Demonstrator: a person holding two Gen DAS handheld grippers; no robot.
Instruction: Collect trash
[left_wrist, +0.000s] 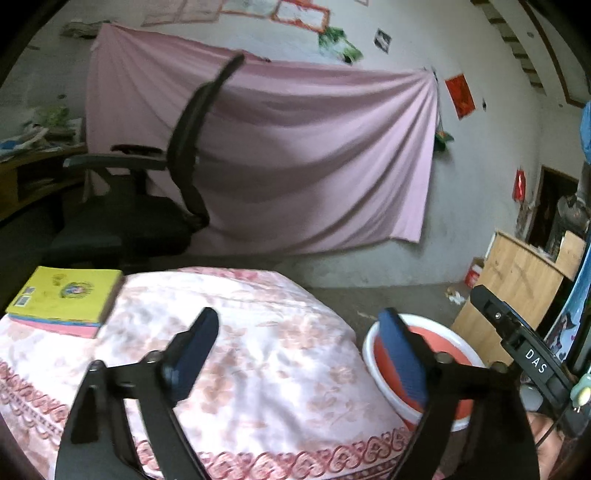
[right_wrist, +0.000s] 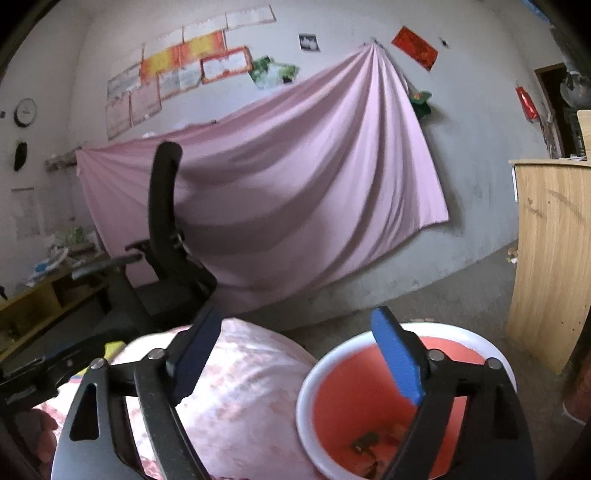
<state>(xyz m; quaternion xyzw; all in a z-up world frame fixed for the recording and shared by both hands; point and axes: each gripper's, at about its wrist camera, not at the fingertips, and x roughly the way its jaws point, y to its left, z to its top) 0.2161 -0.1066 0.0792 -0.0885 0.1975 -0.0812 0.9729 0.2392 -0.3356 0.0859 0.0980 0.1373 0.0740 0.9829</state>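
Observation:
A red bin with a white rim (right_wrist: 369, 402) stands on the floor beside a table draped in a pink floral cloth (right_wrist: 229, 398). A few small dark scraps (right_wrist: 365, 441) lie at its bottom. My right gripper (right_wrist: 299, 354) hangs open above the bin's left rim, nothing between its blue pads. In the left wrist view the same bin (left_wrist: 439, 343) is partly behind the right finger. My left gripper (left_wrist: 299, 354) is open over the cloth's (left_wrist: 258, 350) right edge and holds nothing. The right gripper's body (left_wrist: 524, 350) reaches in from the right.
A yellow book (left_wrist: 62, 299) lies on a pink one at the cloth's far left. A black office chair (left_wrist: 147, 206) stands behind the table, before a pink sheet (left_wrist: 295, 155) on the wall. Wooden boards (left_wrist: 517, 288) lean near the bin; a wooden cabinet (right_wrist: 550, 251) is at right.

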